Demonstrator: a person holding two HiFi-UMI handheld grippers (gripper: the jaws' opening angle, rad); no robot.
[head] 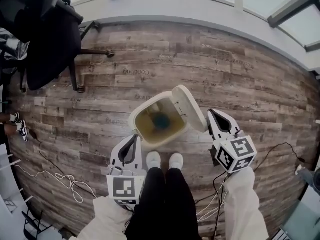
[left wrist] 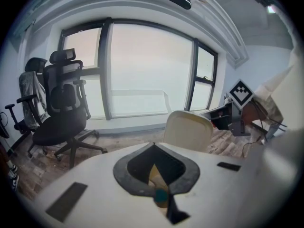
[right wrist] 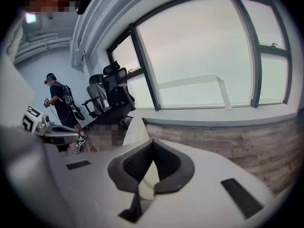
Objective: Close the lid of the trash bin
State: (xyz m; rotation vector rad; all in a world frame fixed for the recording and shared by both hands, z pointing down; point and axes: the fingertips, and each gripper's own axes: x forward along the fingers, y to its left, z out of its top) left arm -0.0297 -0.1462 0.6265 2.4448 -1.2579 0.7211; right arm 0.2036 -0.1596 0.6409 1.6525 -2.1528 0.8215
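The cream trash bin (head: 141, 115) stands open on the wood floor, just ahead of my feet, with something dark blue at its bottom. Its lid (head: 189, 108) is tilted up on the right side of the bin. My left gripper (head: 136, 136) is shut and empty, with its tips at the bin's near-left rim. My right gripper (head: 210, 112) is also shut and empty, close beside the lid's right edge. In the left gripper view the lid (left wrist: 187, 129) rises just beyond the closed jaws. In the right gripper view the lid (right wrist: 135, 129) shows edge-on, ahead and to the left.
A black office chair (head: 47, 39) stands at the far left by the window wall. Loose cables (head: 67, 183) lie on the floor at left, and more cables (head: 216, 199) at right. Another person's shoes (head: 15, 124) show at the left edge. A person (right wrist: 61, 106) stands further off.
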